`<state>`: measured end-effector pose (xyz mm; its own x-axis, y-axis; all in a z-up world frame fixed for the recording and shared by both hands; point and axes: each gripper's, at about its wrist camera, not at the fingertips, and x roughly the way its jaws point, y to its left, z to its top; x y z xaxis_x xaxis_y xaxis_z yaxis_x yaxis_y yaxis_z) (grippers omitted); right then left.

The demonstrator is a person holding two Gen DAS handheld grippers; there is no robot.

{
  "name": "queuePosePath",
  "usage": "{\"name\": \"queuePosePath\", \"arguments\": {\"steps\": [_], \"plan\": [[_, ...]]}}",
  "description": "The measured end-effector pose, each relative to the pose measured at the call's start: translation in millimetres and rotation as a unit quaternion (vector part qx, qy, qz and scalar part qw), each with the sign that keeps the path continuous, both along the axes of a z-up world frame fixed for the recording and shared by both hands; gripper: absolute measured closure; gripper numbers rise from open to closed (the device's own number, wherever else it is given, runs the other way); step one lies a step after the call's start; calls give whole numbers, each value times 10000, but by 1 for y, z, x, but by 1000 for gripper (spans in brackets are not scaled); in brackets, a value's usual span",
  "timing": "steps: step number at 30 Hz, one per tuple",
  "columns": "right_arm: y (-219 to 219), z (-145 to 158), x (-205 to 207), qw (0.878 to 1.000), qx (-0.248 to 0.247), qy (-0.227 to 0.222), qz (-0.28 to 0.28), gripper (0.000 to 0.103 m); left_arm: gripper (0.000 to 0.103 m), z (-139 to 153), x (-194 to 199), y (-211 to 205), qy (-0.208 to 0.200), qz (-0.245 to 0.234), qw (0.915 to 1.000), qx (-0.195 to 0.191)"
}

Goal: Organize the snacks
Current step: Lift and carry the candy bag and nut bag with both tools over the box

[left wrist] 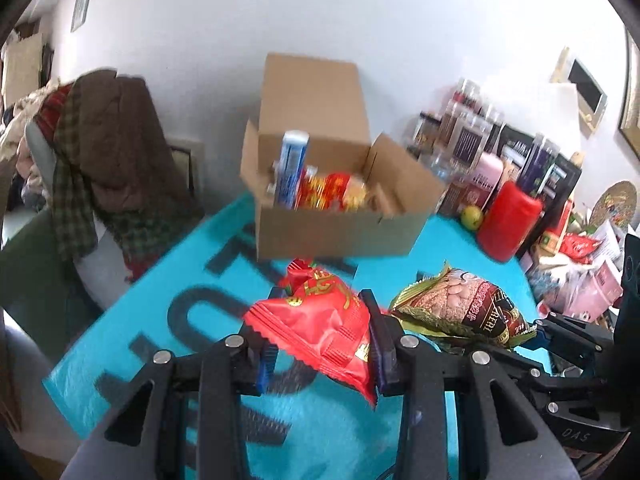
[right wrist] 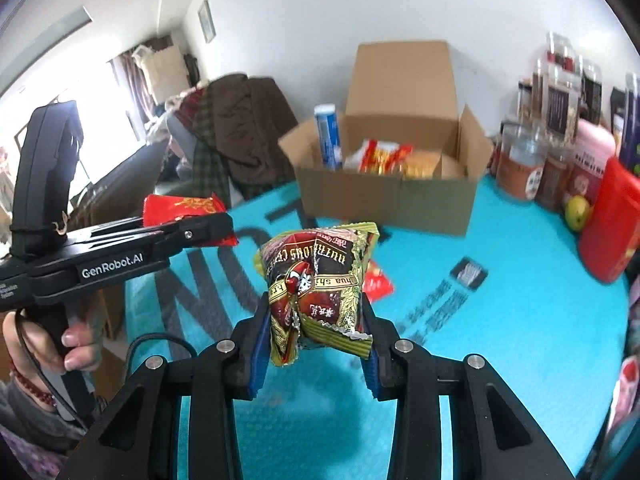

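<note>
Your left hand (right wrist: 52,344), seen only by the right camera, gripped a black handle printed "GenRobot.AI", and your left gripper (left wrist: 320,320) was pinching a red packet (left wrist: 320,336) with gold script too blurred to read. Your right gripper (right wrist: 316,320) was clamped on a green-and-brown packet (right wrist: 316,292); that camera showed "nutritious" upside down and "hua sh" on it, while the left camera caught only its pictured face (left wrist: 464,304). Both packets hung clear above the teal mat (left wrist: 160,320), whose big dark letters ran under them, cut off so you could not read a word.

Beyond the packets the box (left wrist: 340,232) stood open on the mat, flaps spread, with a blue-and-white tube (left wrist: 294,168) upright at its left end and red-and-yellow packs (left wrist: 332,192) beside it; room remained at its right end. The right camera alone showed a small red packet (right wrist: 378,280) lying on the mat and a dark label (right wrist: 470,272) printed on it. Bare mat lay between the packets and the box. Right of the box, jars (right wrist: 520,160), a red canister (right wrist: 612,228) and a green fruit (right wrist: 576,212) crowded that edge
</note>
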<state>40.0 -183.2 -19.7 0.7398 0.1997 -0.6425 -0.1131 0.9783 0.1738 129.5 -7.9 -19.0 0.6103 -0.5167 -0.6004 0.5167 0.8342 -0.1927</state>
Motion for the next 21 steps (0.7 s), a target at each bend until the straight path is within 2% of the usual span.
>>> {"name": "queuePosePath", "arguments": {"steps": [6,13,21], "plan": [[-11,35,17,9989,-151,-427,-90,65,66,33,16,-23,-386,-172,9990,-116],[-31,69,44,9956,-244,-858,-270,65,66,59,48,-55,-610,-367,9974,-146],[-58,83,91,9933,-332,-1008,-457,65,66,78,95,-89,-861,-426,9953,-120]]}}
